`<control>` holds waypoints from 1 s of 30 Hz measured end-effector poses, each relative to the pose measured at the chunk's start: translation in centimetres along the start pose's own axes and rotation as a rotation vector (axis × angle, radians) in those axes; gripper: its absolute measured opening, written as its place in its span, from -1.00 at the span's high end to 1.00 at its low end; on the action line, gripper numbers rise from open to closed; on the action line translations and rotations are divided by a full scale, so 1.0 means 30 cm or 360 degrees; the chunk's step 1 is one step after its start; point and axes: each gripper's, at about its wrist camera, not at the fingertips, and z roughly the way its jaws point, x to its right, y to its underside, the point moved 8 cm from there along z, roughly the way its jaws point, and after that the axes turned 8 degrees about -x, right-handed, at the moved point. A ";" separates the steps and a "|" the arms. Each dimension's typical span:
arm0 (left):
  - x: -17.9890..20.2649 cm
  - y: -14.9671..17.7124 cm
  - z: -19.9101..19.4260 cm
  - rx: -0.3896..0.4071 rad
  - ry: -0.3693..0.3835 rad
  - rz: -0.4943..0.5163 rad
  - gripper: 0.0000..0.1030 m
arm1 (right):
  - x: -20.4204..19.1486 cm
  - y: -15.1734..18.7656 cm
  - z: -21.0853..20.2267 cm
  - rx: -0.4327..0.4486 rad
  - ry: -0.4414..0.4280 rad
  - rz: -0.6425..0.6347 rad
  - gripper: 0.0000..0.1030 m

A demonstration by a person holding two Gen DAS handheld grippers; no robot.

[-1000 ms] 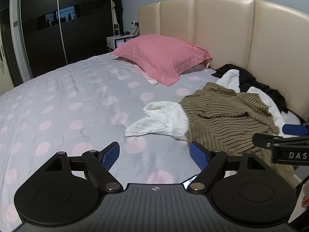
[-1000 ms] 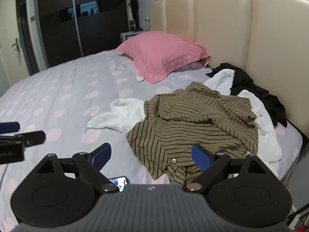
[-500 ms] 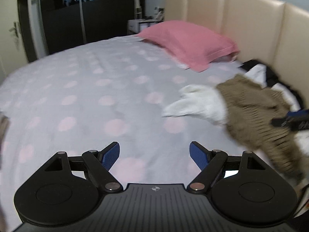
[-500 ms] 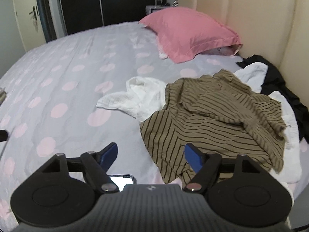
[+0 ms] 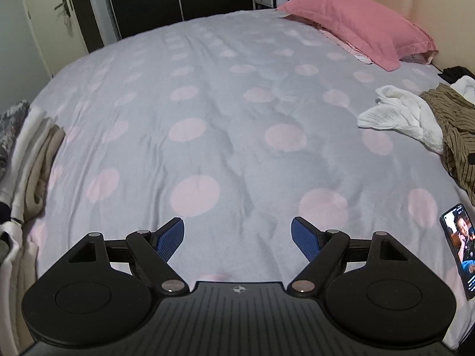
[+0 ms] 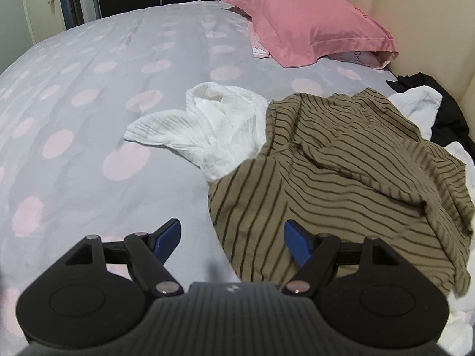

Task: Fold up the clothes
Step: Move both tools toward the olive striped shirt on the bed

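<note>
An olive shirt with dark stripes [image 6: 341, 172] lies crumpled on the bed, its near hem just ahead of my right gripper [image 6: 233, 235]. That gripper is open with nothing between its blue pads and hangs over the hem's left corner. A white crinkled garment [image 6: 213, 127] lies left of the shirt, partly under it. More white cloth [image 6: 418, 103] and black cloth [image 6: 448, 115] sit behind the shirt. My left gripper [image 5: 237, 237] is open over bare sheet, and the white garment [image 5: 403, 115] and striped shirt [image 5: 457, 136] are far to its right.
The bed has a grey sheet with pink dots [image 5: 207, 112]. A pink pillow [image 6: 308, 20] leans near the beige headboard [image 6: 430, 14]. A lit phone [image 5: 460, 246] lies at the right in the left wrist view. Folded pale clothes [image 5: 32, 160] are stacked at the left edge.
Both grippers have swung left and dipped toward the bed. The right one has come closer to the striped shirt's hem. The left one now faces bare sheet, with the clothes at its far right.
</note>
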 end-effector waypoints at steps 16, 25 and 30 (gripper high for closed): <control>-0.014 -0.012 0.026 0.0006 0.0030 -0.0021 -0.54 | 0.073 -0.078 0.020 0.0020 0.0011 0.0180 0.91; 0.019 -0.004 -0.083 0.0113 0.0085 0.0017 -0.53 | -0.124 -0.112 -0.266 0.0251 -0.0261 0.0062 0.93; 0.019 -0.004 -0.128 0.0158 0.0102 -0.0006 -0.52 | -0.237 -0.124 -0.388 0.0322 -0.0480 0.0073 0.94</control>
